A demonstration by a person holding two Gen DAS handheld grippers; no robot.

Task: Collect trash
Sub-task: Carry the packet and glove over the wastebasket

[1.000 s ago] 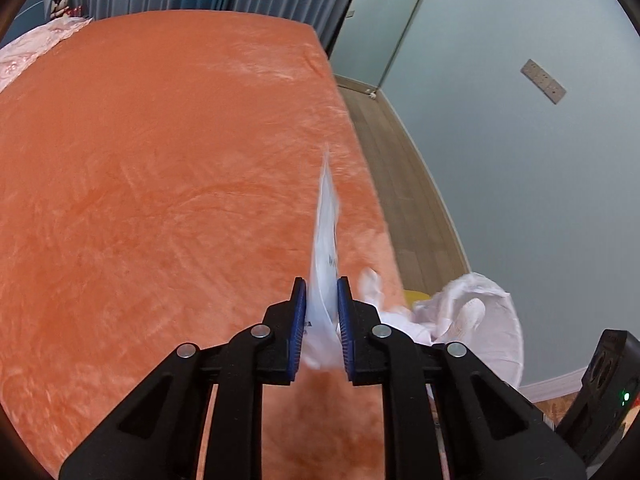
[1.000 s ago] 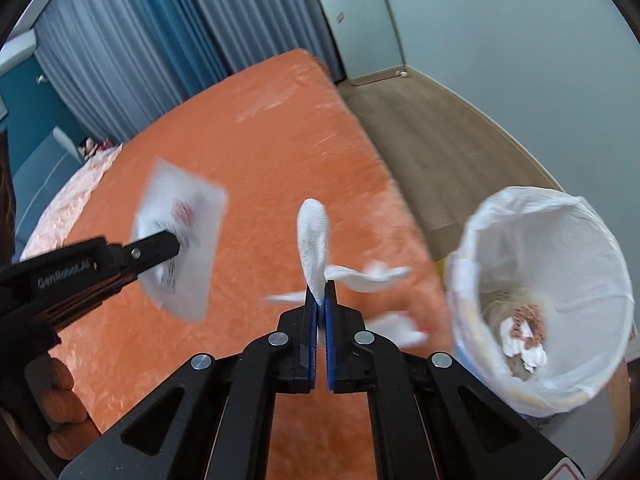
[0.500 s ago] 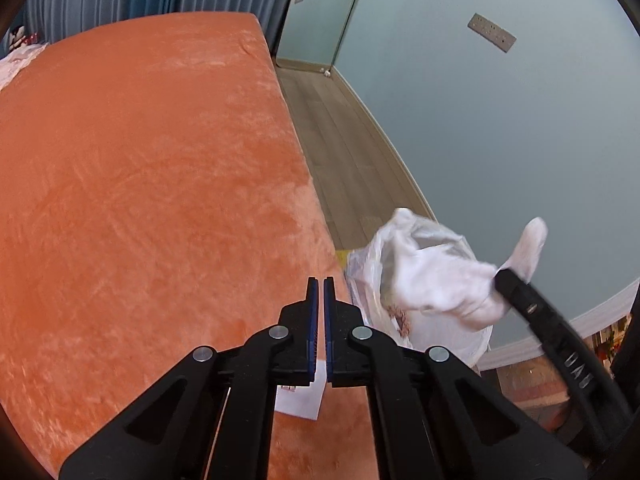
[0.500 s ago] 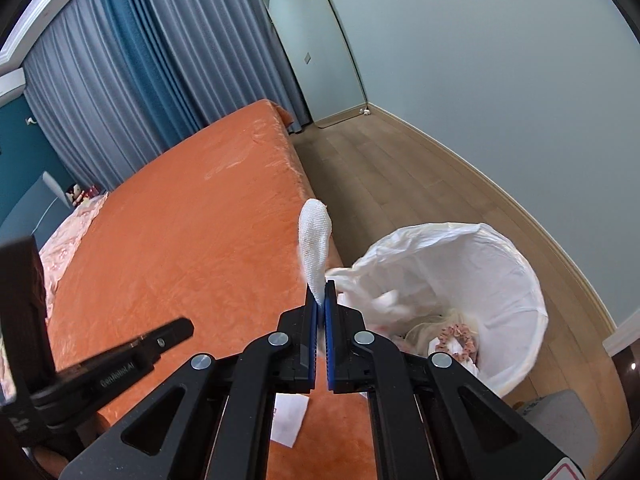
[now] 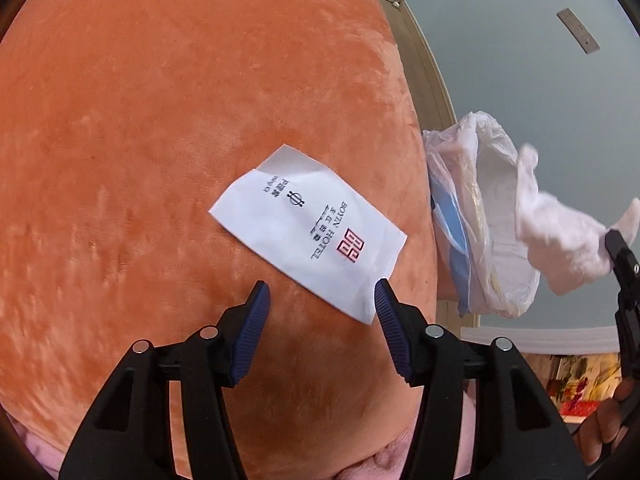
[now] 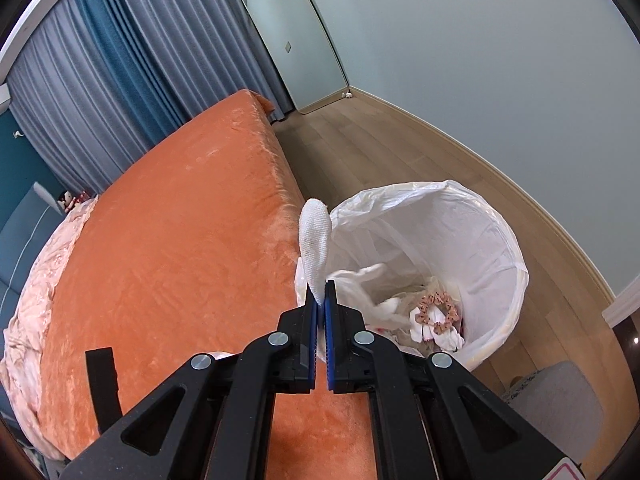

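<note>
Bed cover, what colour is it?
Orange; the bed cover shows best in the left wrist view.

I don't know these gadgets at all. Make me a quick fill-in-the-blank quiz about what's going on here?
1. The left gripper is ____ above the white packet.
2. The packet lies on the ____ bedspread.
3. The right gripper is shut on a white ____.
4. The trash bin is lined with a ____ plastic bag.

Missing words: open; orange; tissue; white
</note>
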